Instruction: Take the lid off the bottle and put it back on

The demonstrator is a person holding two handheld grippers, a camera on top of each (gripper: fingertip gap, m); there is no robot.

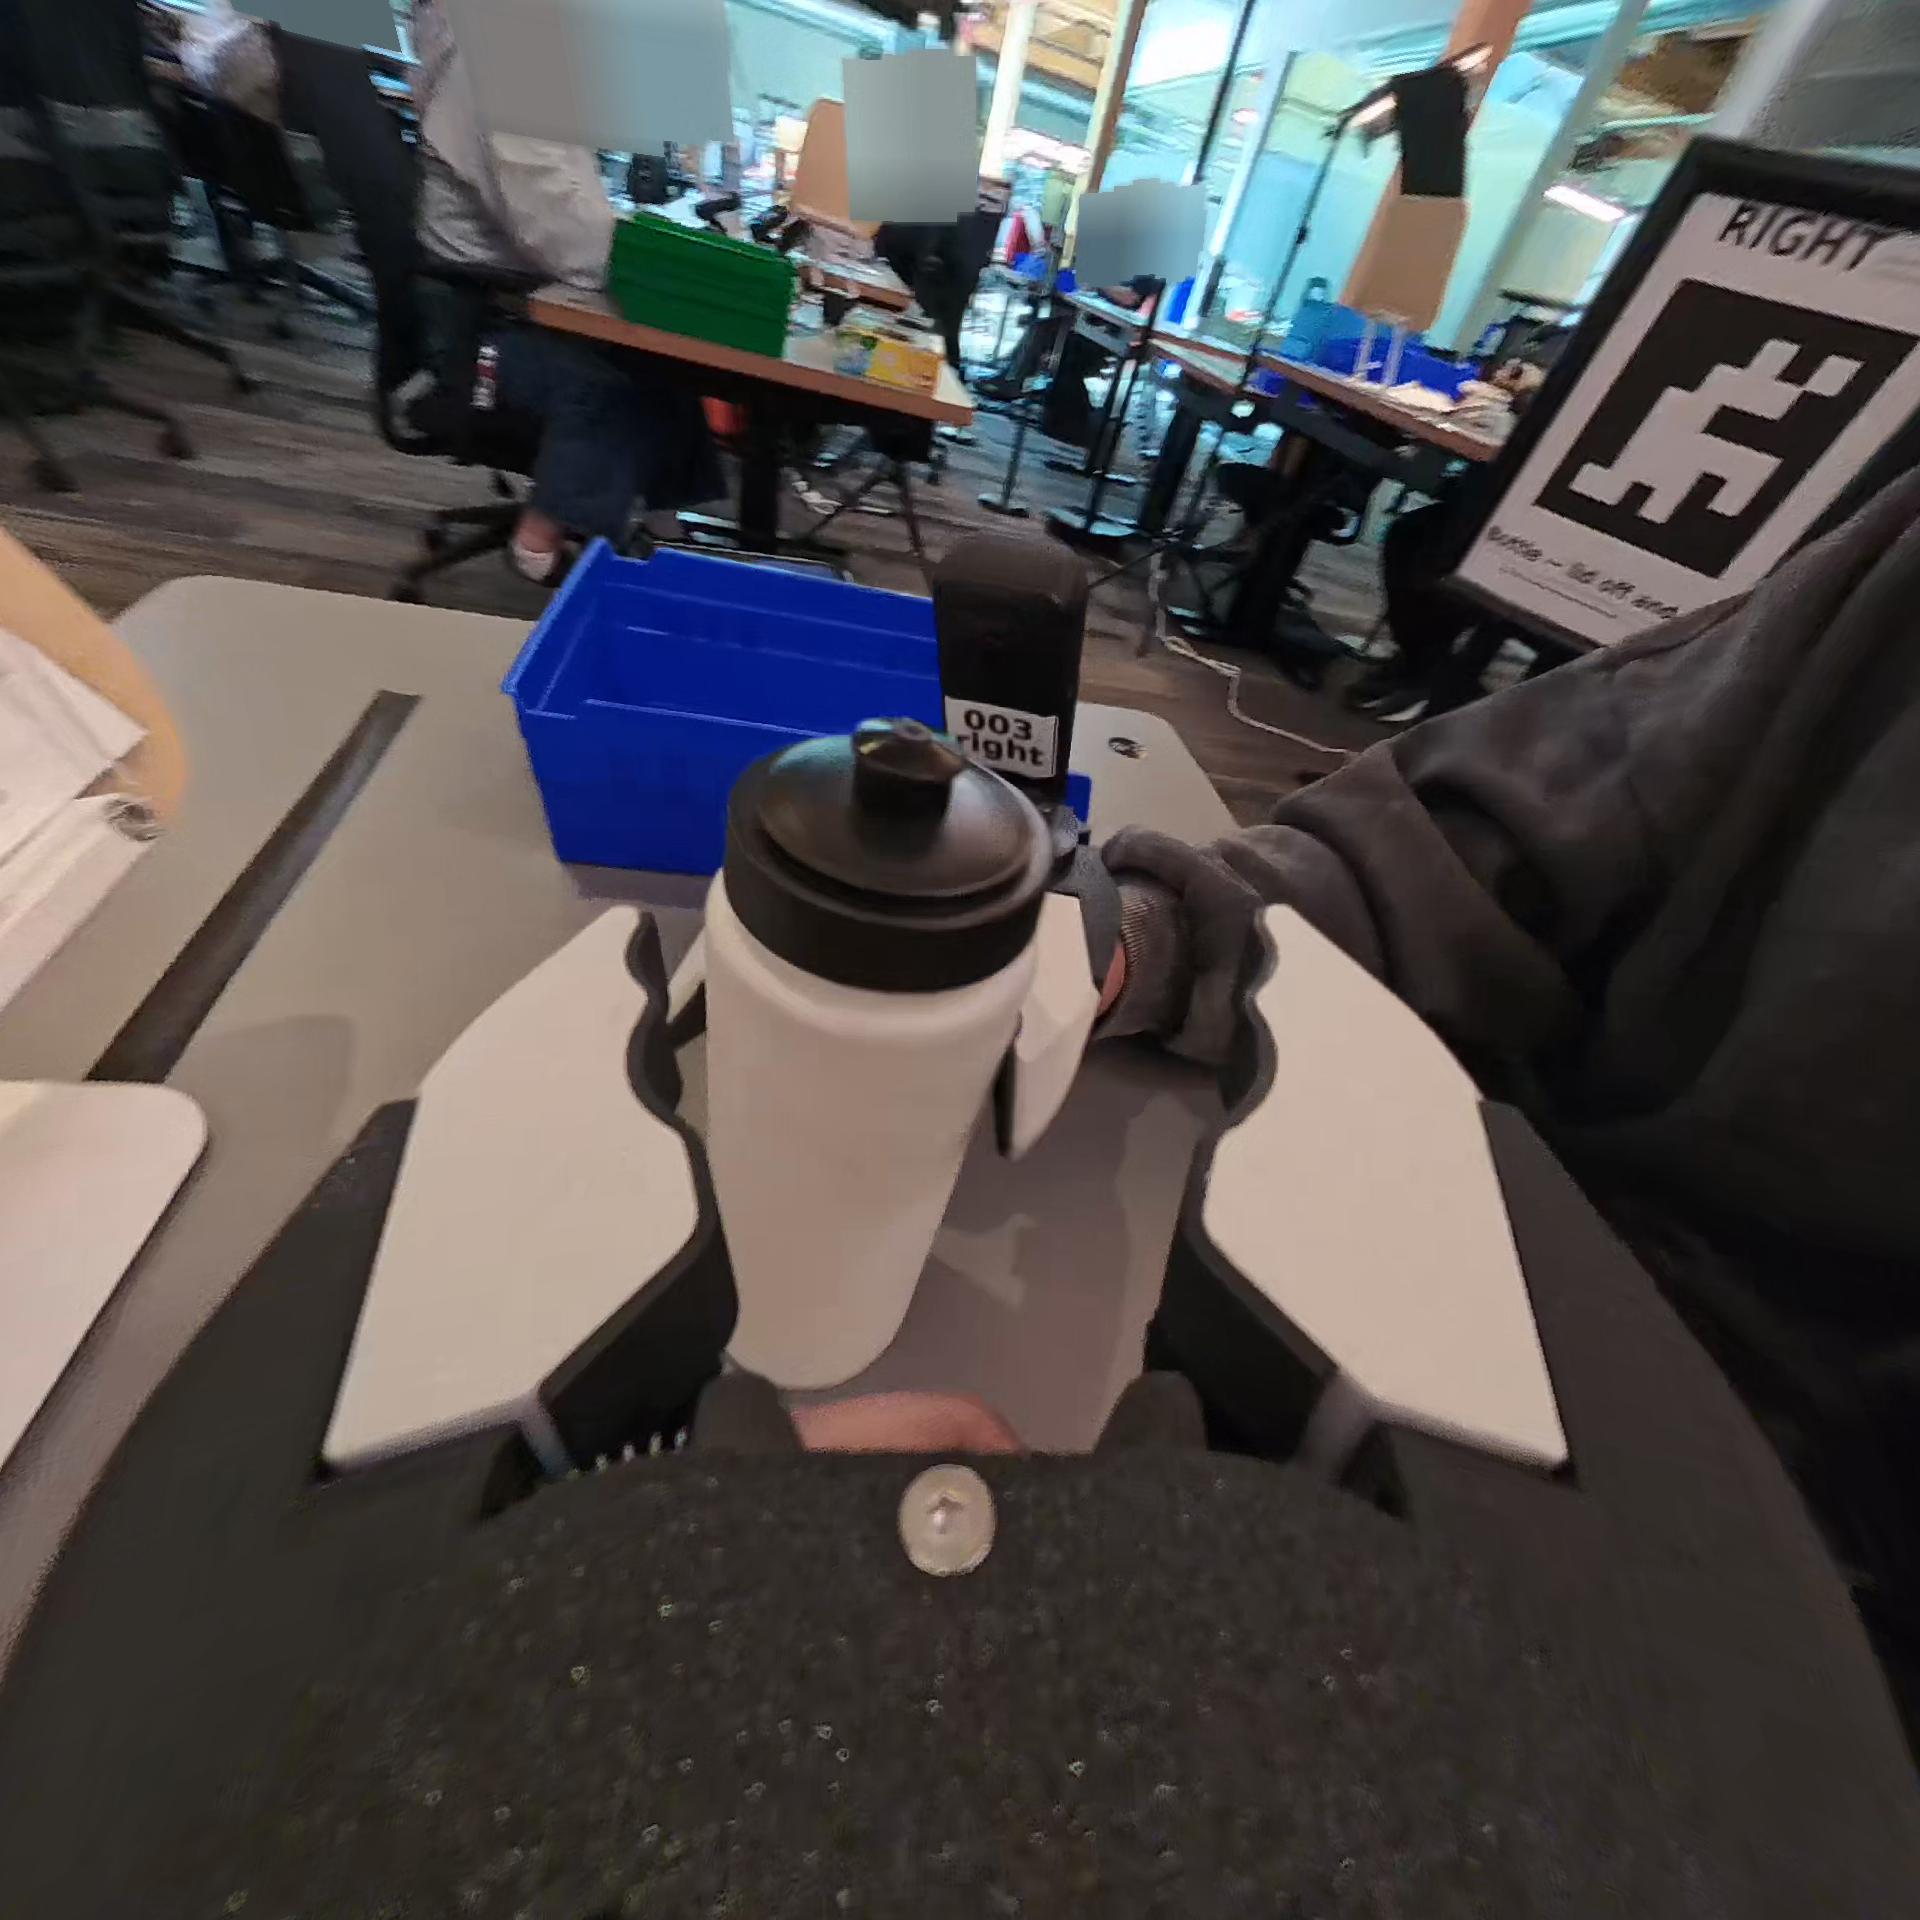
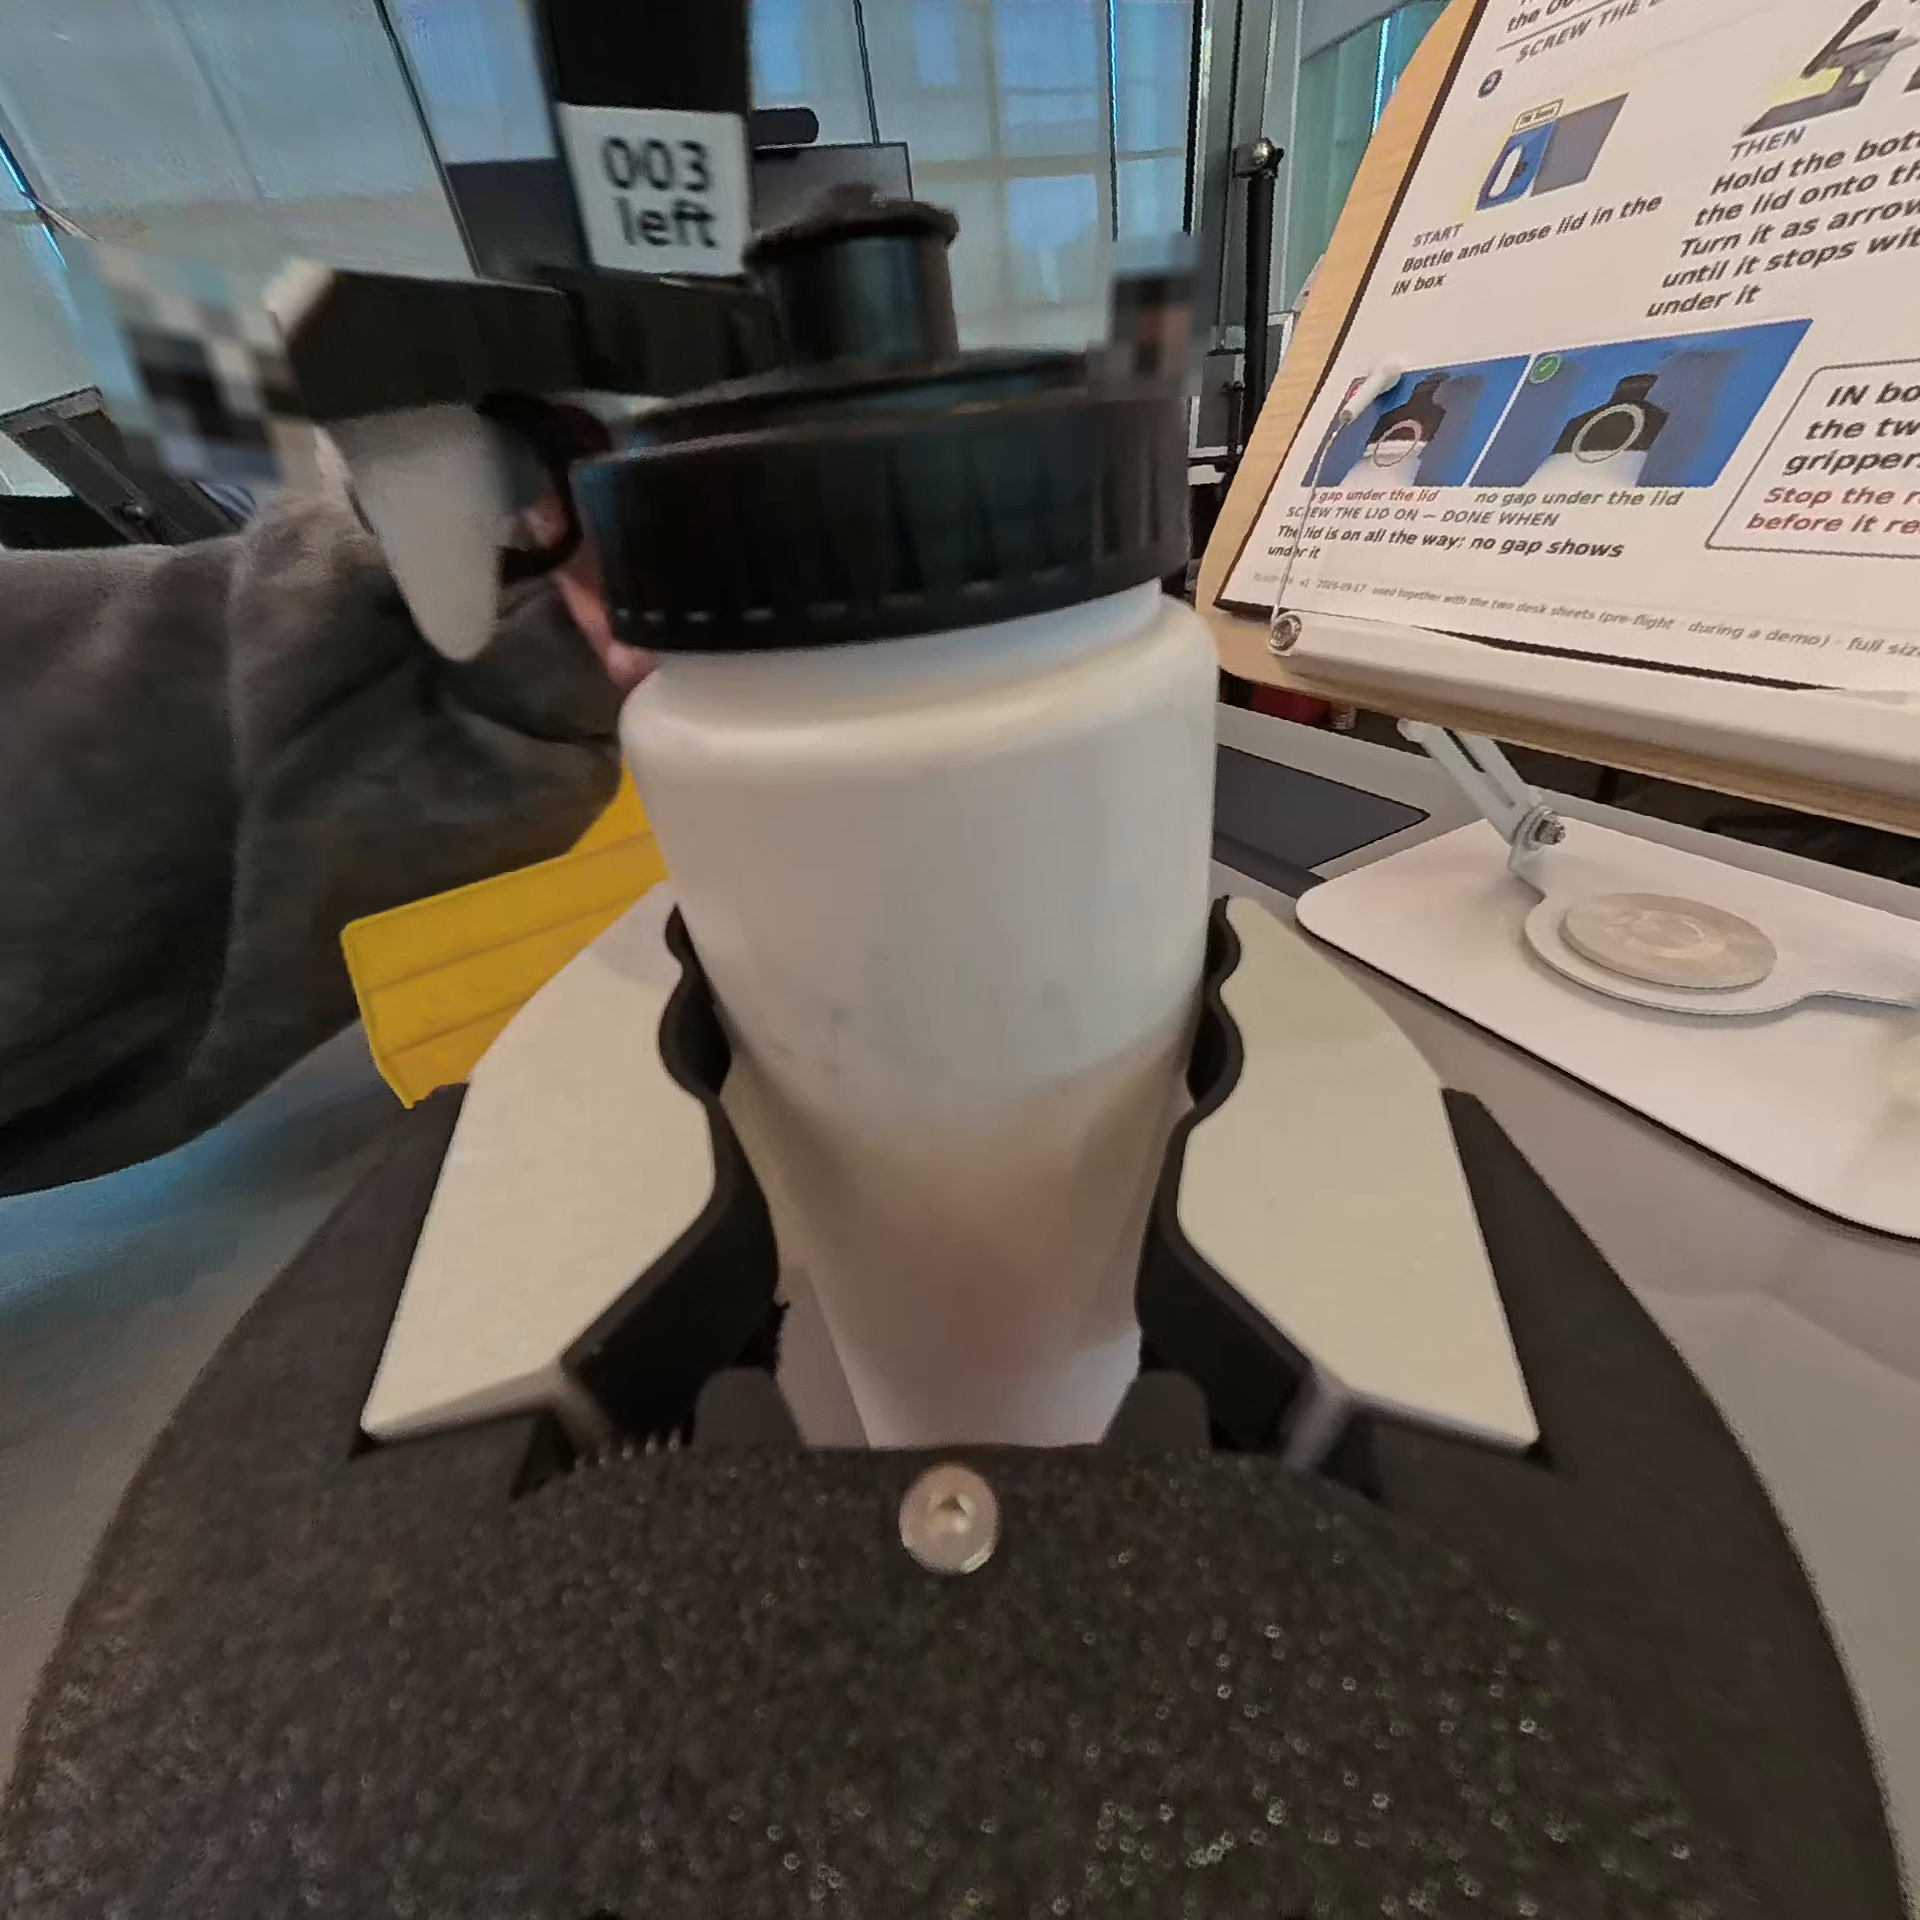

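Two grippers meet at one white bottle (image 2: pixel 925 935): the right gripper (image 2: pixel 951 997) clamps its body, black lid (image 2: pixel 883 509) seemingly seated. Only the left wrist view shows the left gripper (image 1: pixel 951 997) spread wide and the far blue bin (image 1: pixel 727 707).

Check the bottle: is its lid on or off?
On. The black lid sits on the white bottle neck; whether it is screwed fully tight, cannot tell.

A blue bin (image 1: pixel 665 707) stands on the grey table (image 1: pixel 312 852), behind it desks with green trays (image 1: pixel 698 283) (people sit there). A yellow bin (image 2: pixel 488 956) lies low; an instruction sheet (image 2: pixel 1621 343) leans on a white stand (image 2: pixel 1621 997).
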